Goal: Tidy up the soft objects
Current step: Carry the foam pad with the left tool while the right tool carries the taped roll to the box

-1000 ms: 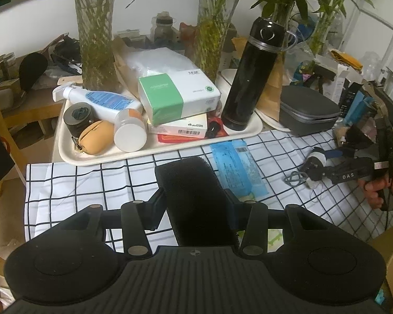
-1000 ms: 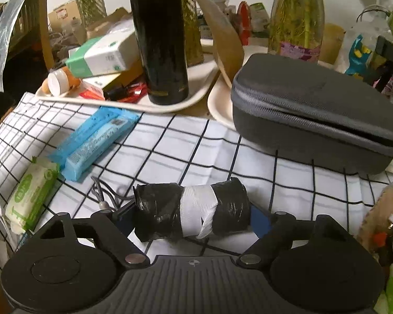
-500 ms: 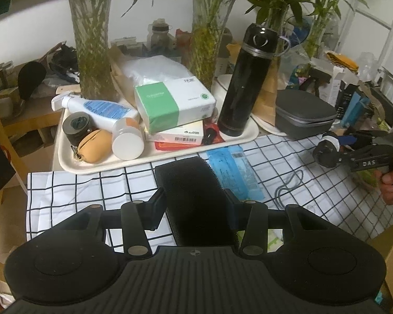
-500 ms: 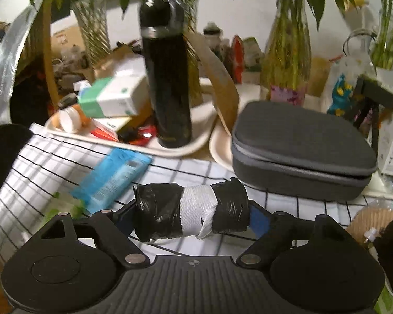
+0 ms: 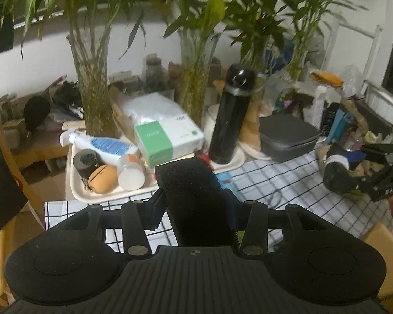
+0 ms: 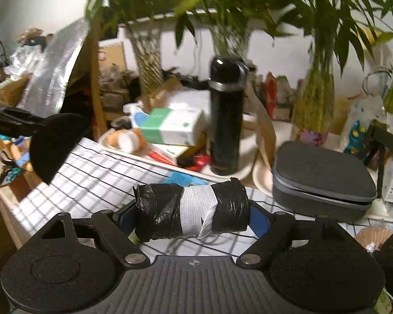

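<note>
My left gripper (image 5: 195, 206) is shut on a black foam block (image 5: 194, 196), held upright above the checked cloth (image 5: 288, 183). The same block (image 6: 55, 144) shows at the left of the right wrist view. My right gripper (image 6: 192, 213) is shut on a black plastic-bag roll (image 6: 191, 209) wrapped with a white band, lying crosswise between the fingers. From the left wrist view that roll (image 5: 338, 175) hangs at the far right in the right gripper (image 5: 353, 175), with a person's hand behind it.
A cream tray (image 5: 76, 183) holds a green-white tissue box (image 5: 167, 138), a spray bottle (image 5: 104, 144), a tan pouch (image 5: 103, 178) and a black flask (image 5: 233, 115). A grey zip case (image 6: 322, 183) lies right. A blue packet (image 6: 180, 178) rests on the cloth. Bamboo vases stand behind.
Both grippers have risen off the cloth with their loads. The views now take in more of the plants and wall, and the tray looks farther away.
</note>
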{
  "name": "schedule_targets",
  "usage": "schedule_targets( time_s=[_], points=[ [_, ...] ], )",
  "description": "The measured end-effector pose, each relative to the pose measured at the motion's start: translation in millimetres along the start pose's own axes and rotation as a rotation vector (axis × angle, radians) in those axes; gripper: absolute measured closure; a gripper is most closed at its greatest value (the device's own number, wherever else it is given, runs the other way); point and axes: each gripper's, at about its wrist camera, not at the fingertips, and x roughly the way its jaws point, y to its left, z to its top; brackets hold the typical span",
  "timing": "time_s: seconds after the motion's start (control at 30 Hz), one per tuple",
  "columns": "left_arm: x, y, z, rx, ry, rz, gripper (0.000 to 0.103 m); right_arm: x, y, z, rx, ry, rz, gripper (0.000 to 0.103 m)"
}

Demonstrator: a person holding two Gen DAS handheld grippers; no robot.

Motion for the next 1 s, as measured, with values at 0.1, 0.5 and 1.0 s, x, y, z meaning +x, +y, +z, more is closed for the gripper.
schedule_targets(
  time_s=[0.1,0.5,1.0],
  points=[
    [-12.5,-7.2,-0.5,0.008,-0.005,-0.005,0.058,-13.9,9.1,-1.2,-0.016,-0.02,0.02,0.017],
    [-64.9,-35.6,0.6,0.029,-0.039,-0.056,0.058,-65.9,36.3,-17.7,-0.052,-0.066,0.031,0.017],
    [-122.7,-83.2,-34.1,0.09,-0.037,-0.082,0.058,-138.0,90.1,-34.5,-0.263,-0.021,0.045,0.017]
  ],
)
